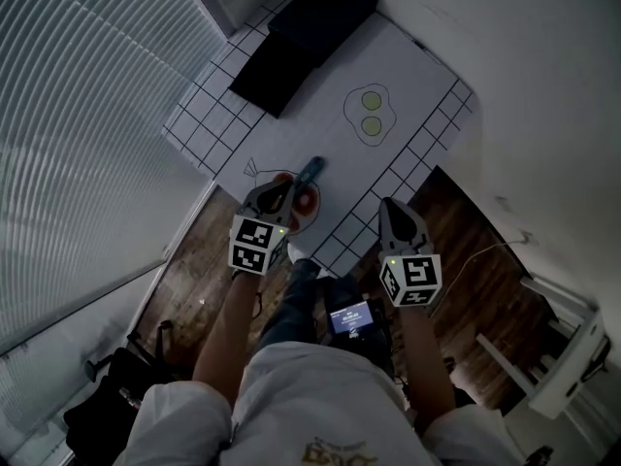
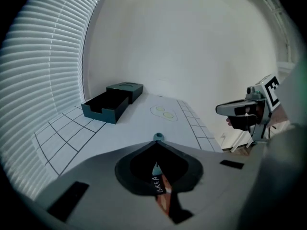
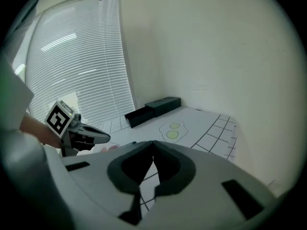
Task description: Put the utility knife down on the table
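Dim, cool daylight filters through closed window blinds (image 1: 87, 115) at the head view's left. It leaves the white worktop (image 1: 408, 76) the brightest surface and the wooden floor (image 1: 466, 221) nearly black. Shadows are soft-edged, and the black tray (image 1: 291, 56) reads as a dark mass with little detail. Both gripper views are fisheye, ringed by black corners, with the blinds' slats bowed into curves. The left hand-held gripper (image 2: 157, 145) and right hand-held gripper (image 3: 153, 145) loom grey and soft-focus in their foregrounds. Grain mutes all three frames.
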